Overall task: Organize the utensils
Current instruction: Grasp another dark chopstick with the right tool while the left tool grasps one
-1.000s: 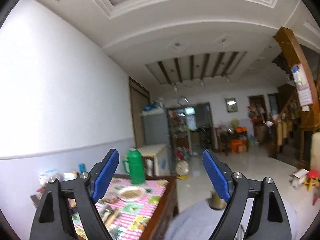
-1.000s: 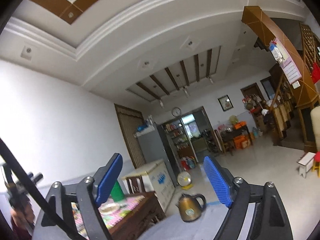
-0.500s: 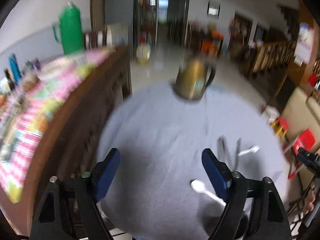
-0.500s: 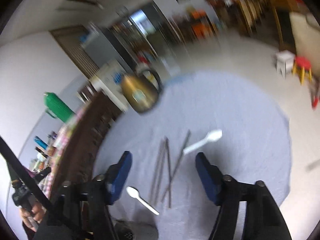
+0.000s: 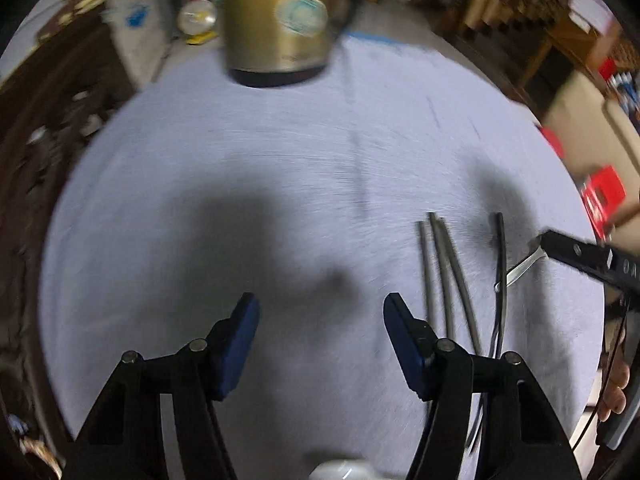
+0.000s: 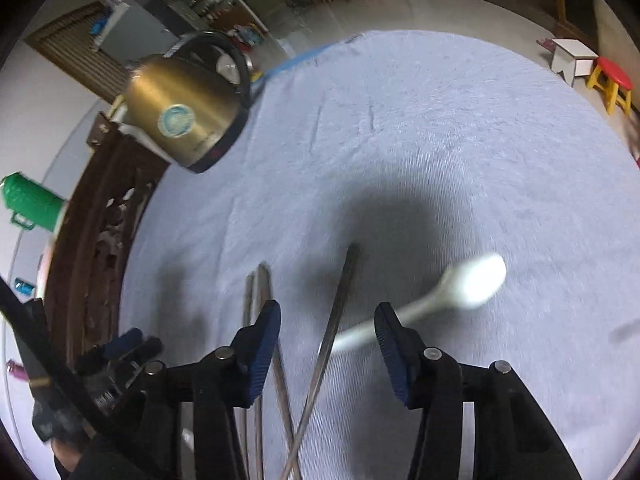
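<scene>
four dark chopsticks (image 6: 332,344) lay on the pale blue cloth (image 6: 460,152), with a white spoon (image 6: 476,280) at their three o'clock, its handle crossing one stick. we held the right gripper (image 6: 328,344) over them, jaws apart though just narrowing, one stick running between them untouched. our left gripper (image 5: 320,344) hung at the chopsticks' nine o'clock, also narrowing yet apart over bare cloth. a brass kettle (image 6: 184,108) stood at twelve o'clock.

Your white plastic spoon (image 6: 472,284) smears with motion blur; its handle hides behind your right gripper's blue pad. The brass-coloured metal kettle's (image 5: 280,12) top is cropped.
</scene>
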`<action>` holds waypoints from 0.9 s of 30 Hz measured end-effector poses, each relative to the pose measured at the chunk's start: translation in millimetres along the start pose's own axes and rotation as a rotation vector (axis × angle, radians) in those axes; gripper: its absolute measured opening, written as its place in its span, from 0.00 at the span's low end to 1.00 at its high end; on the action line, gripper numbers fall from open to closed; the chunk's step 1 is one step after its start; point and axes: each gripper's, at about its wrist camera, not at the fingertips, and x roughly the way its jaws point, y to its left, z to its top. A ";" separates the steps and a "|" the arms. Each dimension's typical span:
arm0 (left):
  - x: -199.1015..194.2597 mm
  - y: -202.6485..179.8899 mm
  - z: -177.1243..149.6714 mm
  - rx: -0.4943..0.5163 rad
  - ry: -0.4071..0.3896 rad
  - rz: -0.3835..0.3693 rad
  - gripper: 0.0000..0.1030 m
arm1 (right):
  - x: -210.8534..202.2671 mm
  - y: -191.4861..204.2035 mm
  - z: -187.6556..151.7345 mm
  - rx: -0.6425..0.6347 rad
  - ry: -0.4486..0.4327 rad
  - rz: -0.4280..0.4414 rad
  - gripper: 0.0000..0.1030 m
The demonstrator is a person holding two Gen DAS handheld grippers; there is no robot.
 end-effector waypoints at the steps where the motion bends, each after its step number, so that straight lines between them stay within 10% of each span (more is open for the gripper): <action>1: 6.7 -8.5 6.1 0.018 0.010 -0.011 0.63 | 5.8 0.2 4.3 0.004 0.007 -0.007 0.51; 10: 52.9 -45.6 22.8 0.102 0.069 0.000 0.63 | 56.1 9.4 25.8 -0.008 0.143 -0.093 0.35; 20: 54.8 -42.7 37.4 0.004 0.076 -0.104 0.53 | 58.1 8.8 22.4 -0.046 0.119 -0.093 0.13; 27: 55.2 -49.3 23.7 0.021 0.054 -0.044 0.52 | 48.8 -3.1 15.3 -0.043 0.105 -0.060 0.12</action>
